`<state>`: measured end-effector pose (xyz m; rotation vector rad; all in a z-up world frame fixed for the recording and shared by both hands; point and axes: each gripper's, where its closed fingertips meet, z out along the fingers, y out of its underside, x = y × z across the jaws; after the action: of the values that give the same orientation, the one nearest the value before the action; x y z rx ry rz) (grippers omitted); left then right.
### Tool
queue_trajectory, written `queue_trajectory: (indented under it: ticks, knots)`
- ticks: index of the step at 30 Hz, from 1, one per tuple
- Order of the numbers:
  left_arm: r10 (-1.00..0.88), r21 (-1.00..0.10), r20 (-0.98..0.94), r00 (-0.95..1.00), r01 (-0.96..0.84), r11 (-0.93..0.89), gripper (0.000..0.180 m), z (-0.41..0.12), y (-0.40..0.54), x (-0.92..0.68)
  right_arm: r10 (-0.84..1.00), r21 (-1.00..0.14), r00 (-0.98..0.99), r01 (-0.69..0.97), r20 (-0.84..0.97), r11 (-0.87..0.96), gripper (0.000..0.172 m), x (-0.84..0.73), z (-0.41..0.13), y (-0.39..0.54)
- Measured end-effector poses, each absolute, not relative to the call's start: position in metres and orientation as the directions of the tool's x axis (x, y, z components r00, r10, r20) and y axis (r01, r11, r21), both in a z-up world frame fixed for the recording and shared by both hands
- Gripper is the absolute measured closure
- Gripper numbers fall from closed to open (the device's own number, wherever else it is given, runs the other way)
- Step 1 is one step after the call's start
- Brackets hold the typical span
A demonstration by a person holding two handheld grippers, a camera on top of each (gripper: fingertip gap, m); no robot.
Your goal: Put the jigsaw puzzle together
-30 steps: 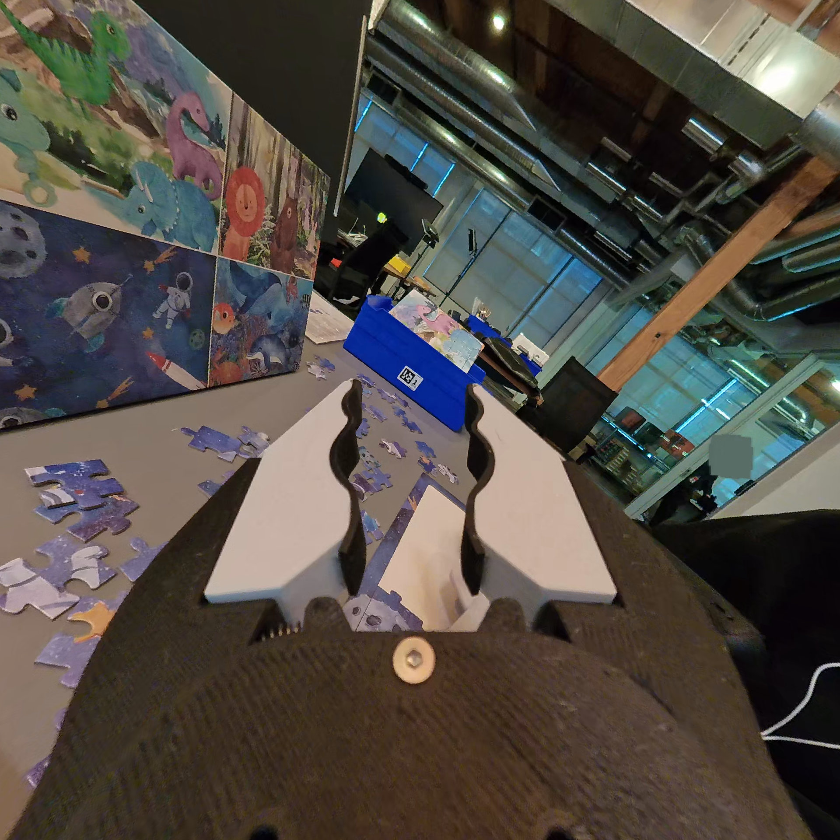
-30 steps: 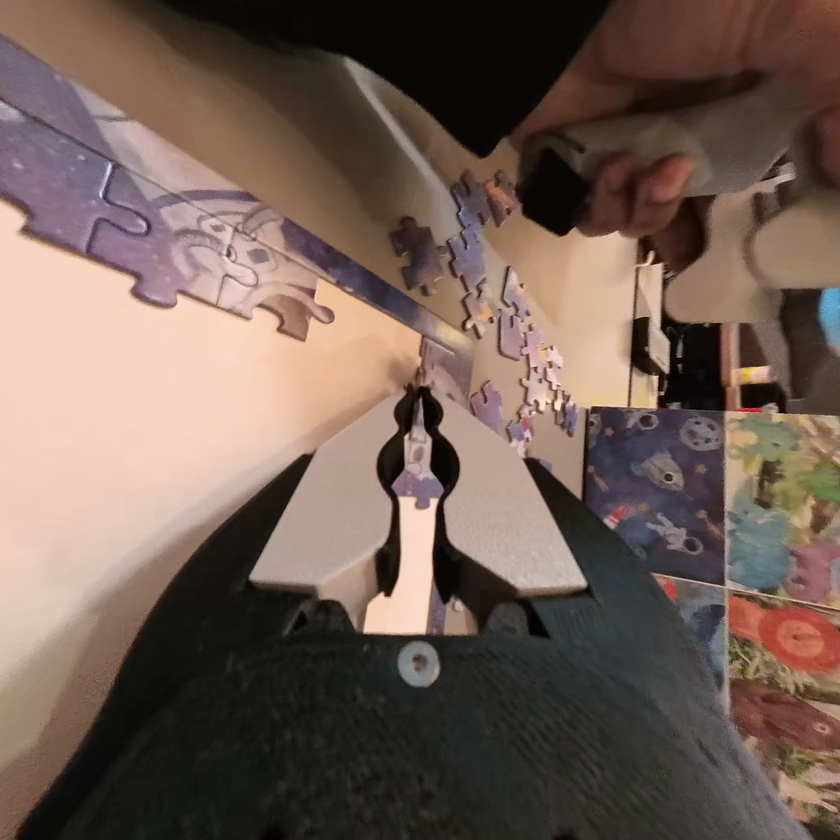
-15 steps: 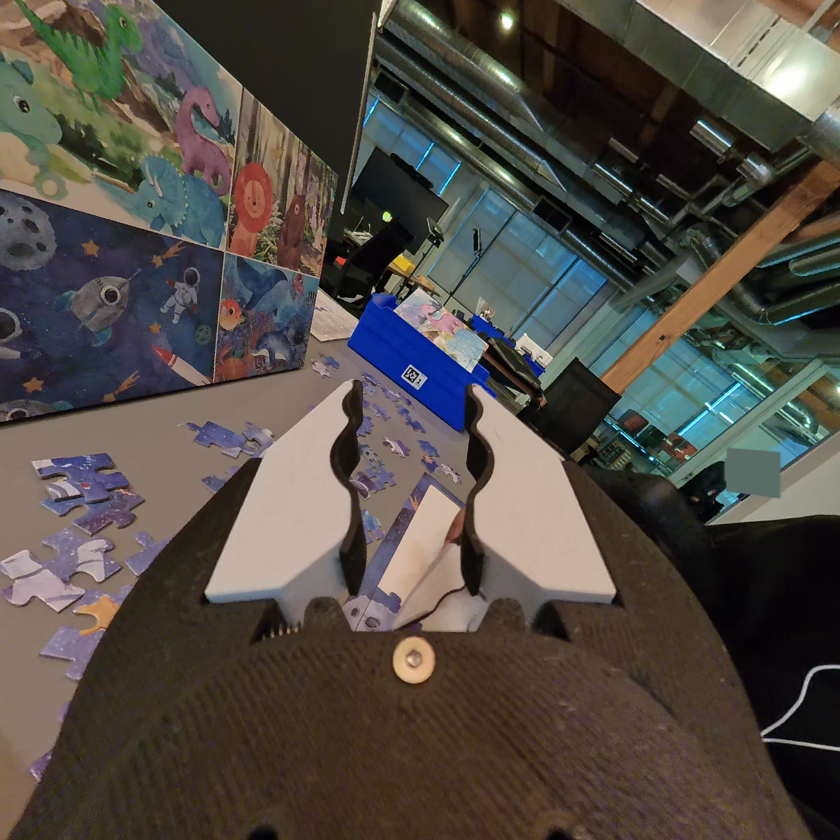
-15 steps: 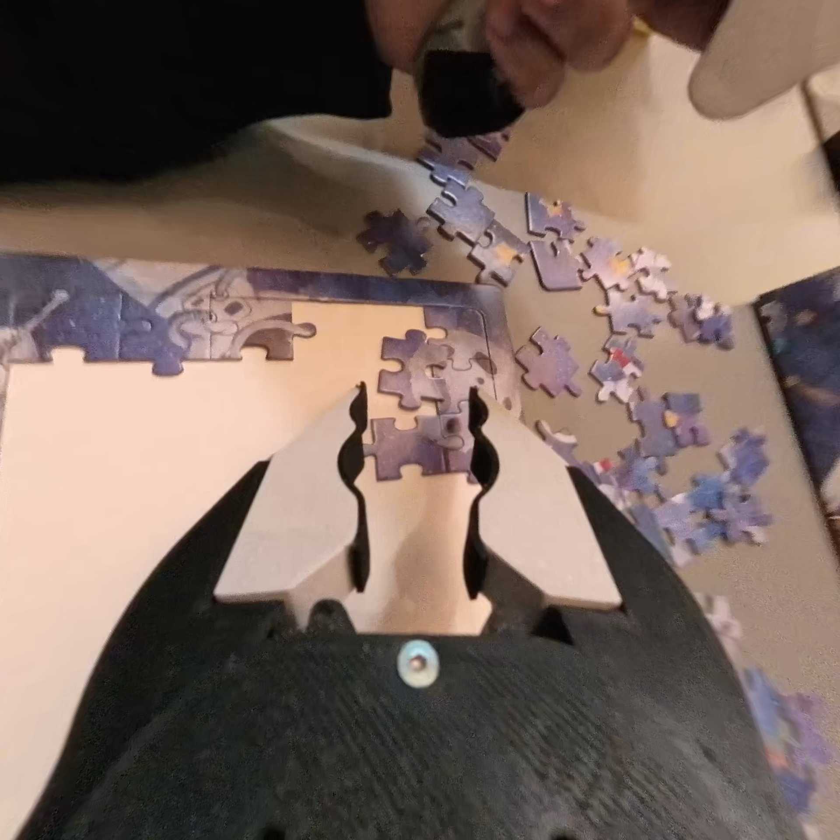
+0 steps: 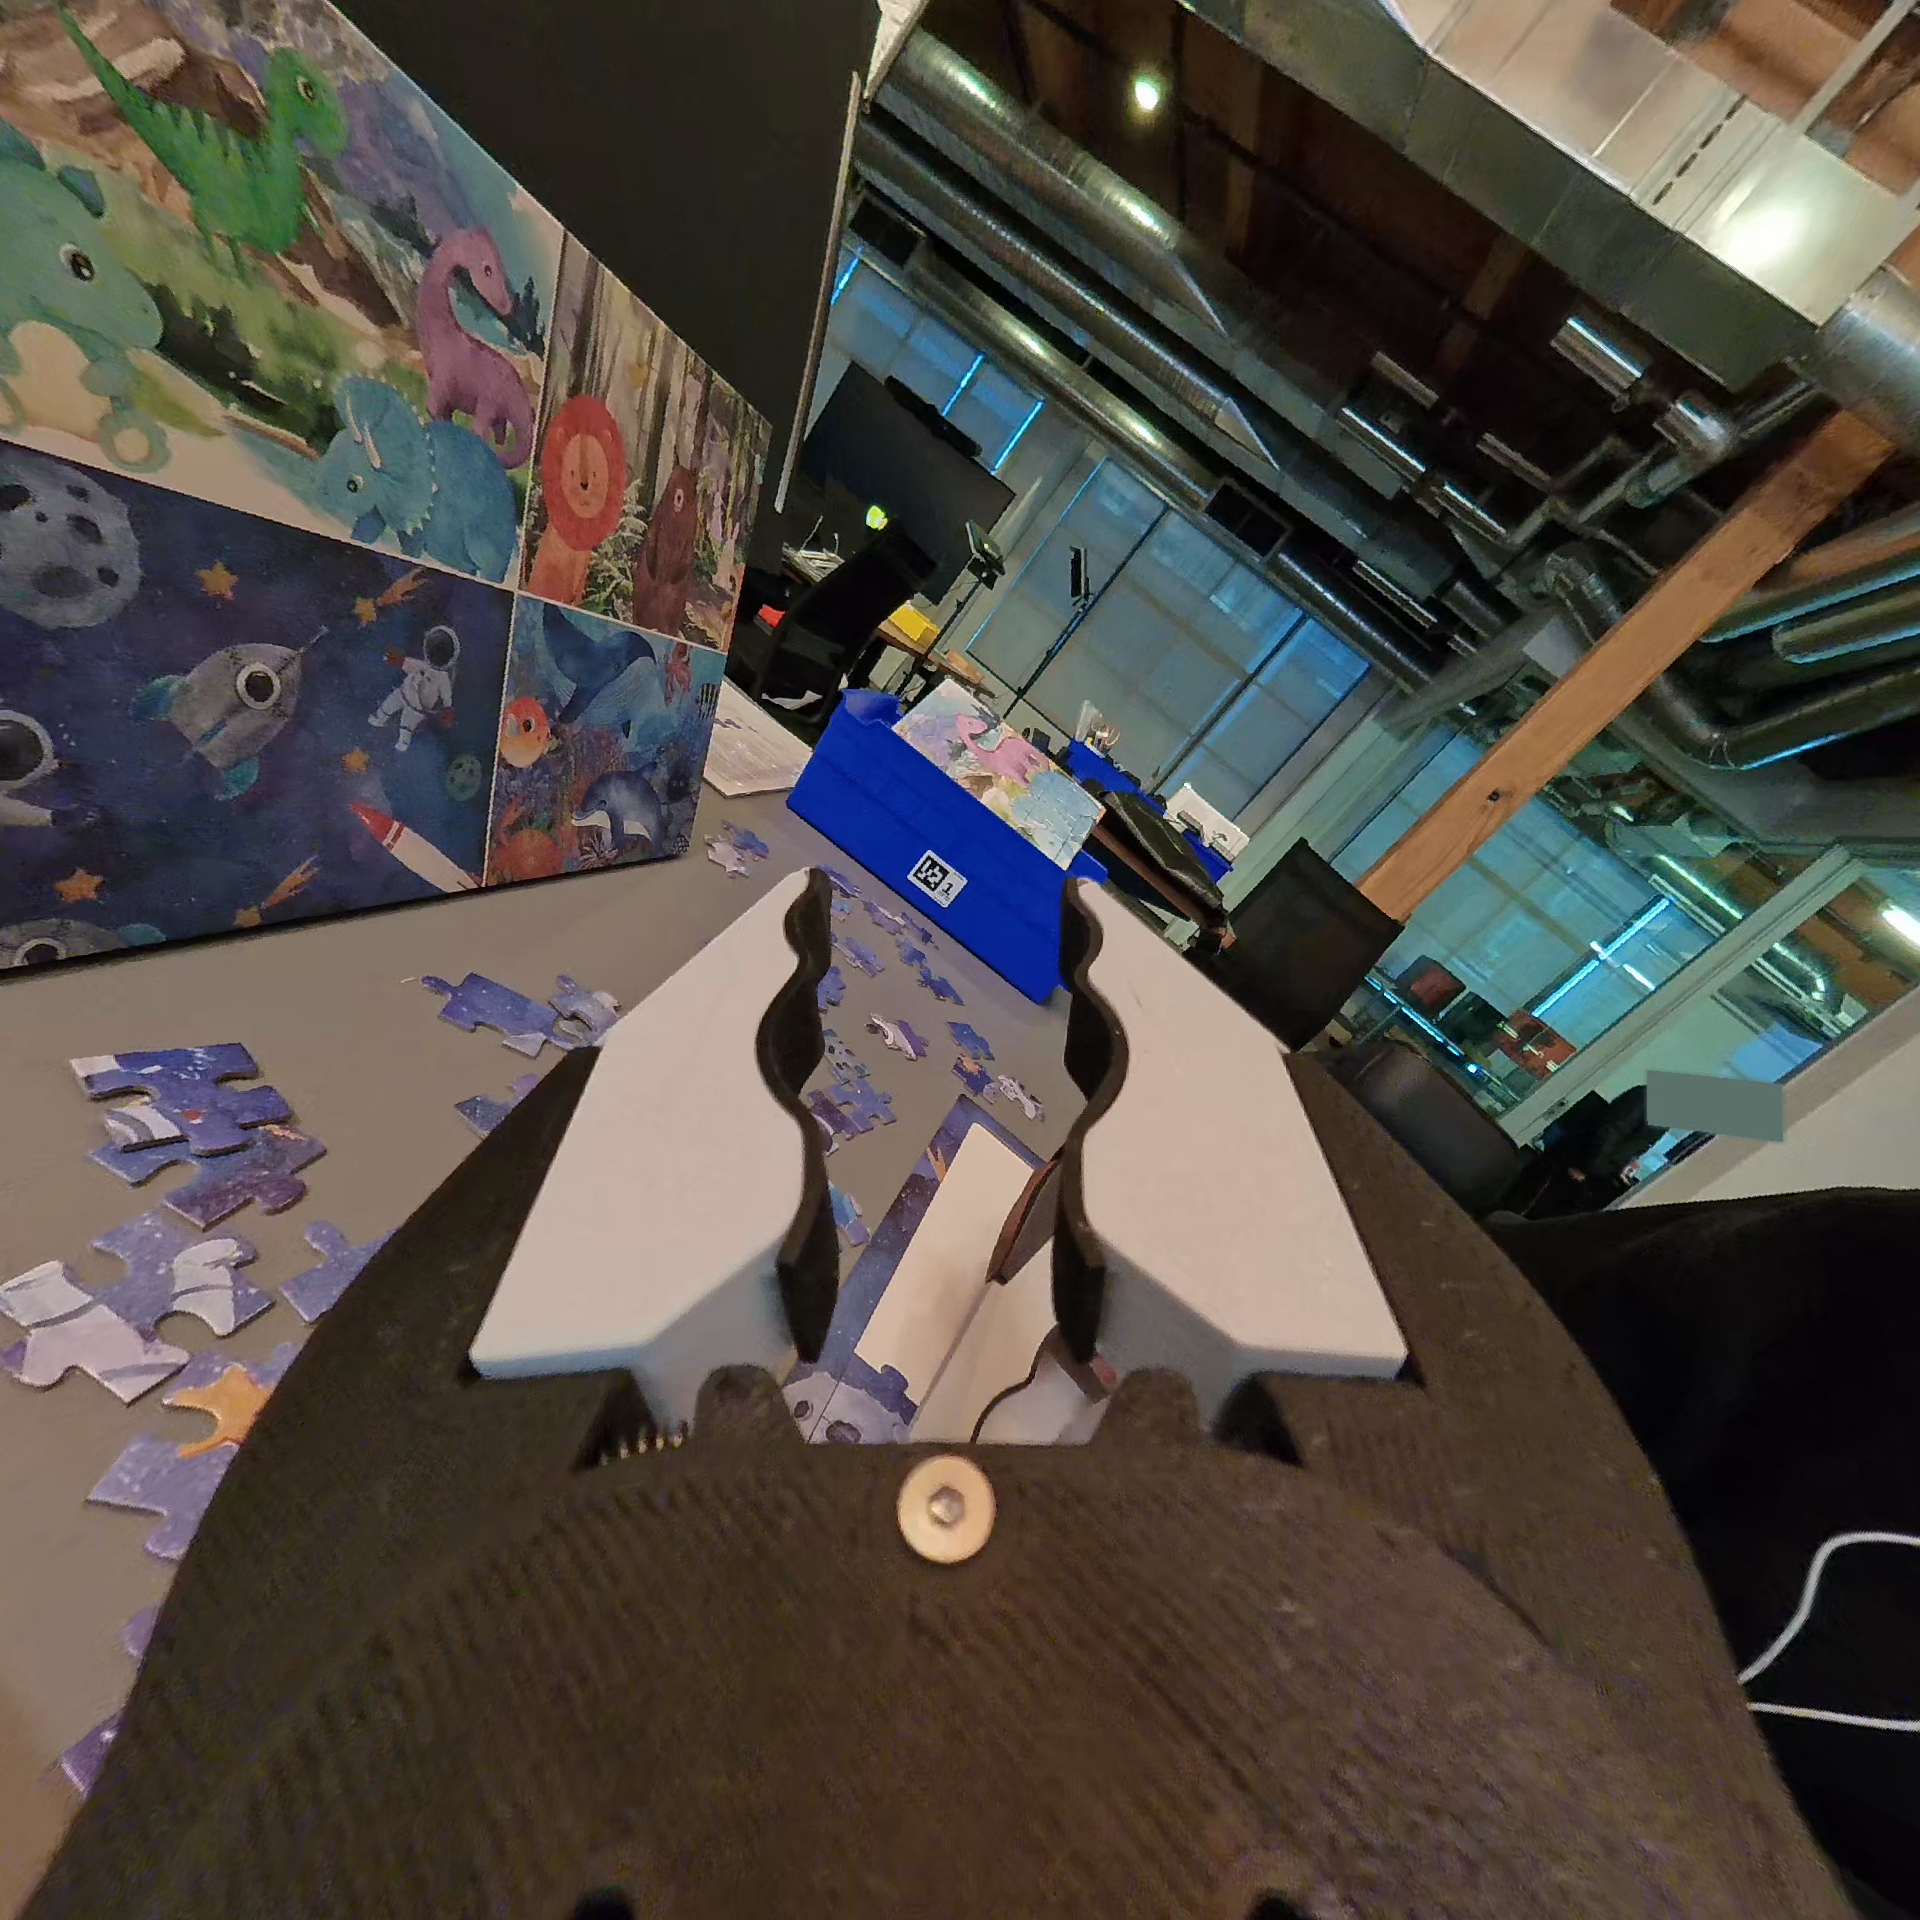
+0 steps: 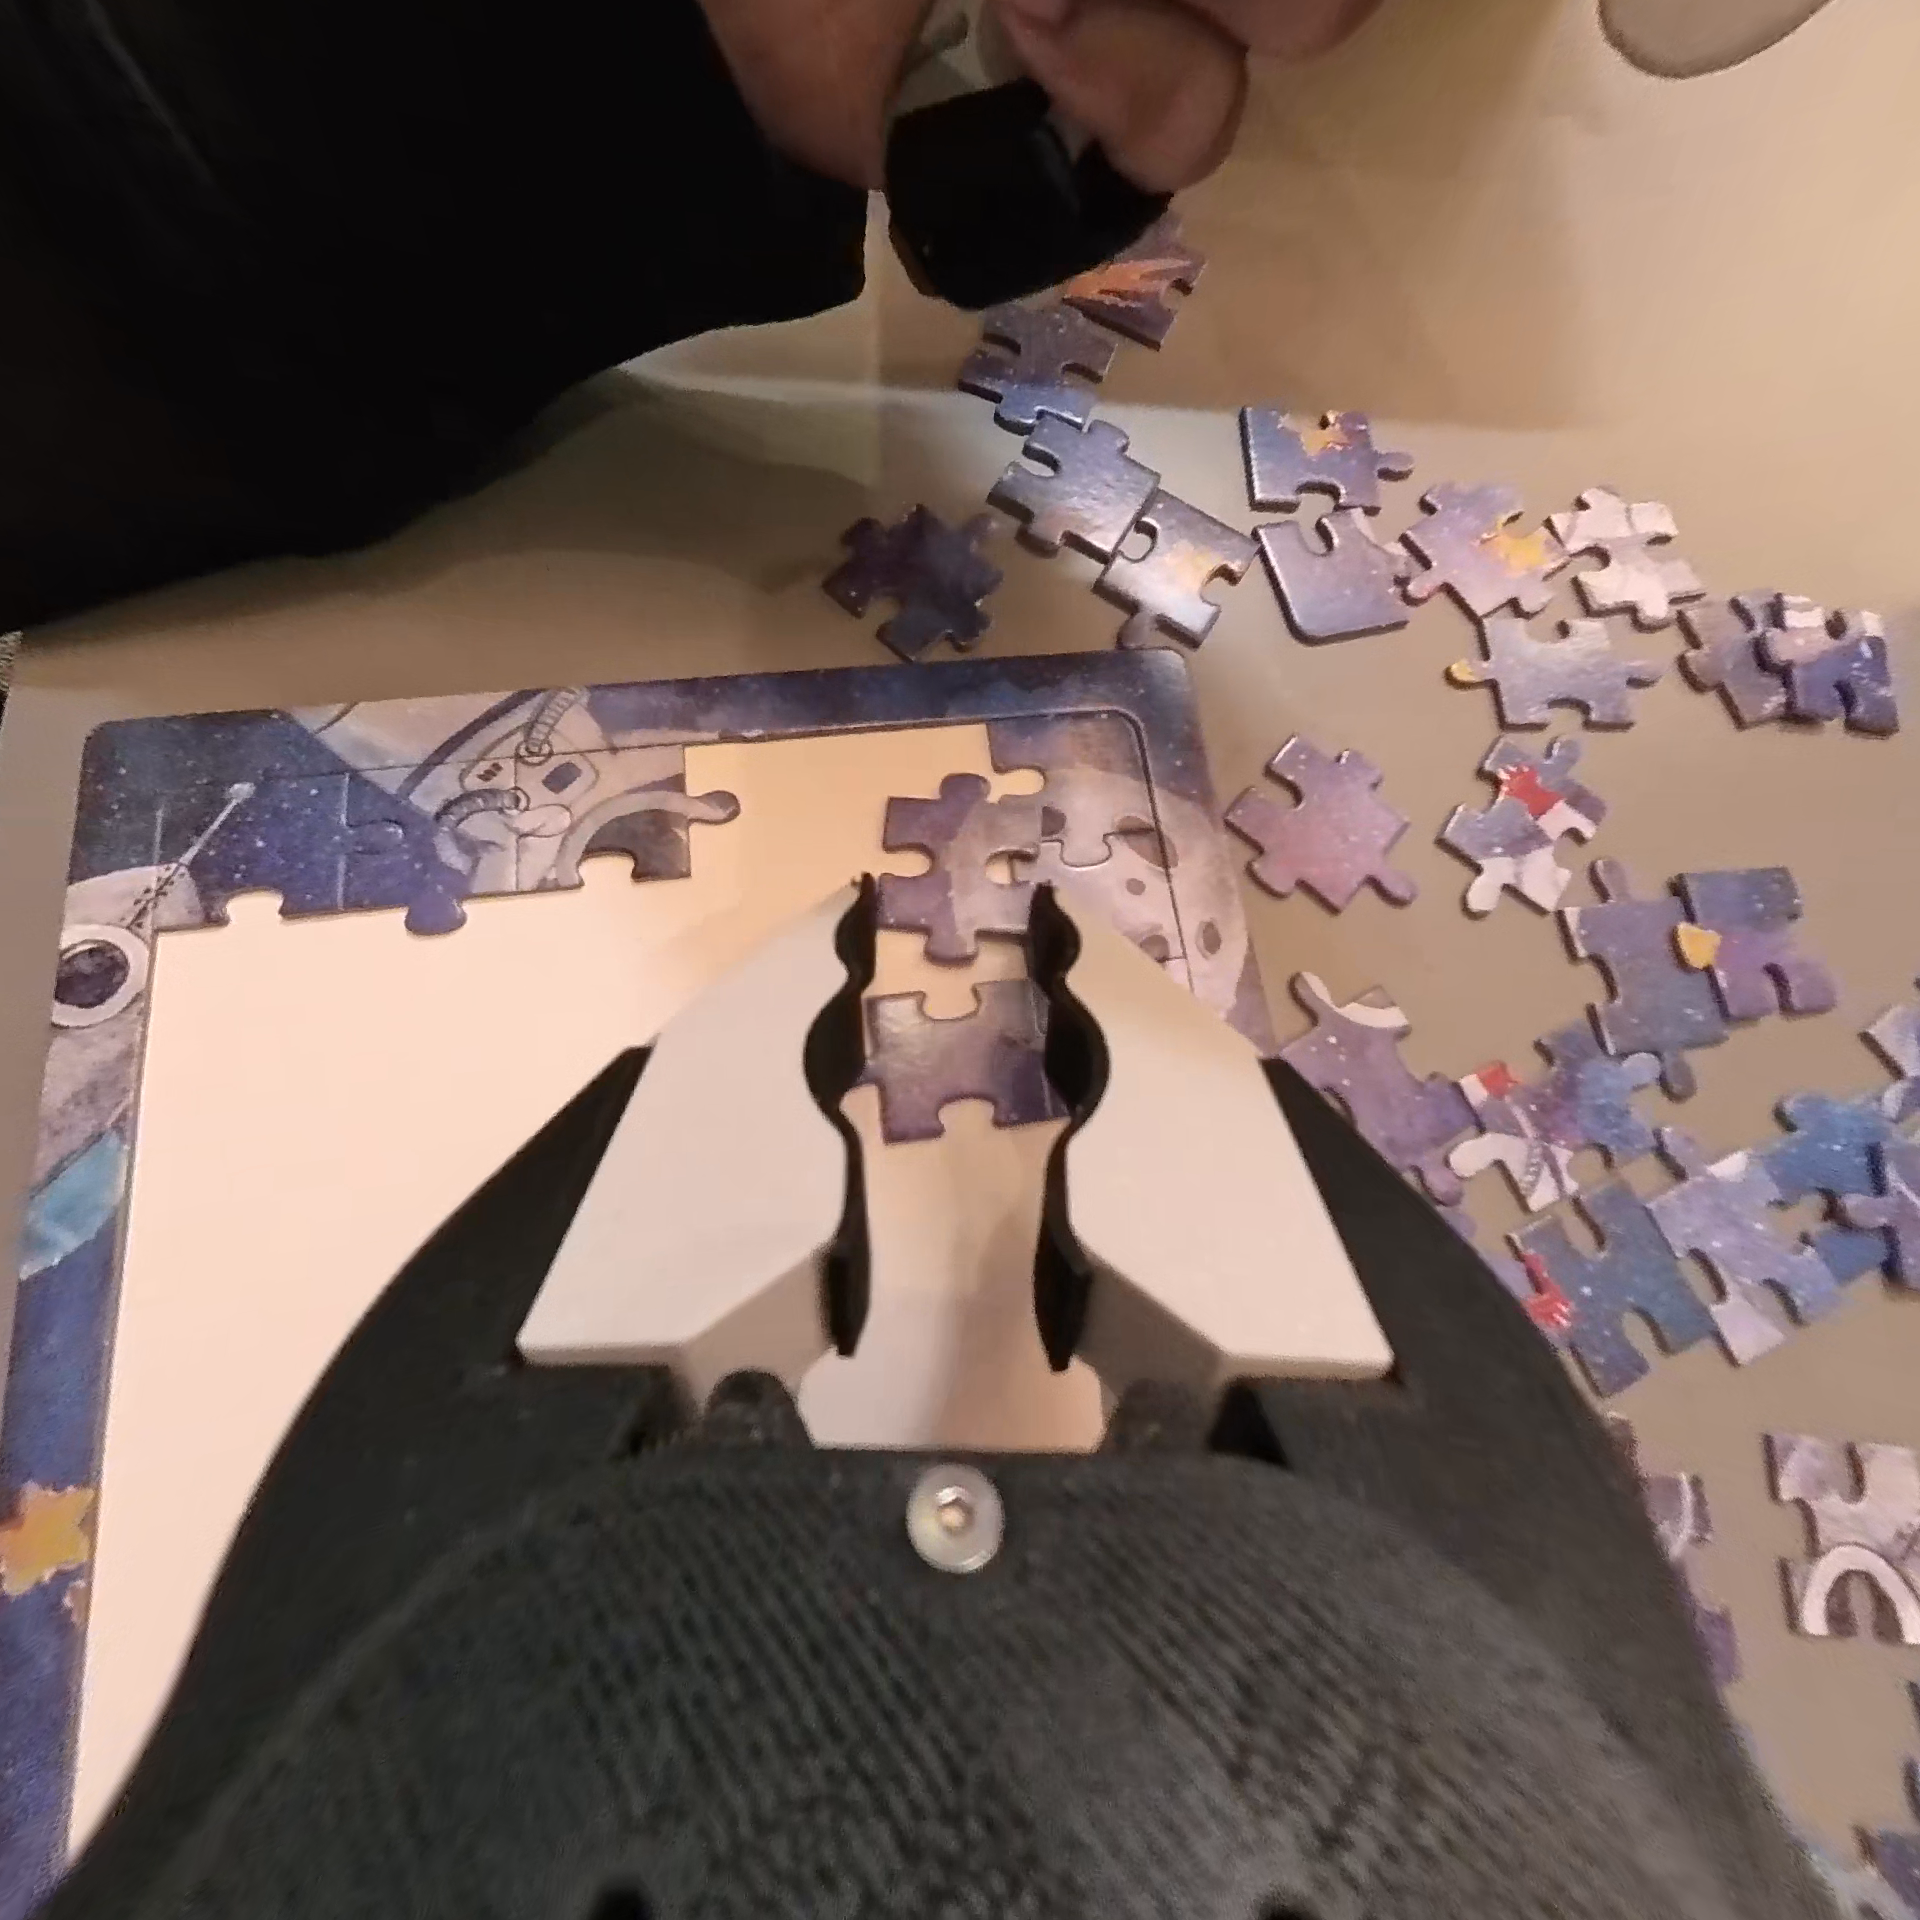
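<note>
Right claw (image 6: 951,904) reopened, puzzle piece (image 6: 961,862) dropped inside frame edge (image 6: 1195,790)

Matt cardboard puzzle pieces (image 6: 1320,826) are scattered beside a glossy blue plastic bin (image 5: 914,831) on a smooth grey table (image 5: 343,997).

Left wrist view: we sit low behind the left tool (image 5: 940,914), close above the grey surface (image 5: 343,997), facing forward and tilted upward across loose puzzle pieces (image 5: 187,1132) to a picture box (image 5: 312,582), a blue bin (image 5: 935,831), windows and ceiling ducts.

Right wrist view: we sit behind the right tool (image 6: 951,904), looking steeply down from close range onto the puzzle frame (image 6: 644,696); a hand (image 6: 1091,62) shows at the top edge.

Shared ground: both views take in the puzzle frame (image 5: 935,1153) and the scattered pieces beside it.
</note>
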<state>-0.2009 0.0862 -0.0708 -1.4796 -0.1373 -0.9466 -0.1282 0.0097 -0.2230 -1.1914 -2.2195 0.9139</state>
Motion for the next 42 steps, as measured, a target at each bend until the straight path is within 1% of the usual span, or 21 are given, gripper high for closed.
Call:
queue_trajectory:
  ticks: [7,11,21,28,33,42]
  knots:
    - [-0.453,-0.773,0.615,0.646,0.608,-0.181,0.139,-0.07,0.086,-0.201,0.822,-0.744,-0.569,0.539,0.023,0.394,0.143,-0.118,-0.215,0.007]
    - [-0.453,-0.772,0.615,0.645,0.609,-0.181,0.139,-0.07,0.086,-0.201,0.806,-0.723,-0.589,0.532,0.056,0.44,0.143,-0.114,-0.221,0.012]
    - [-0.45,-0.765,0.623,0.64,0.62,-0.177,0.139,-0.07,0.086,-0.204,0.786,-0.719,-0.614,0.515,0.071,0.467,0.141,-0.119,-0.222,0.014]
    - [-0.461,-0.752,0.632,0.622,0.637,-0.17,0.139,-0.067,0.084,-0.205,0.78,-0.729,-0.622,0.507,0.059,0.459,0.137,-0.118,-0.218,0.011]
    - [-0.461,-0.75,0.633,0.622,0.639,-0.17,0.139,-0.068,0.084,-0.205,0.773,-0.716,-0.634,0.521,0.04,0.464,0.135,-0.116,-0.223,0.008]
    - [-0.462,-0.745,0.637,0.617,0.646,-0.165,0.139,-0.067,0.084,-0.206,0.774,-0.737,-0.631,0.501,0.047,0.453,0.137,-0.117,-0.216,0.007]
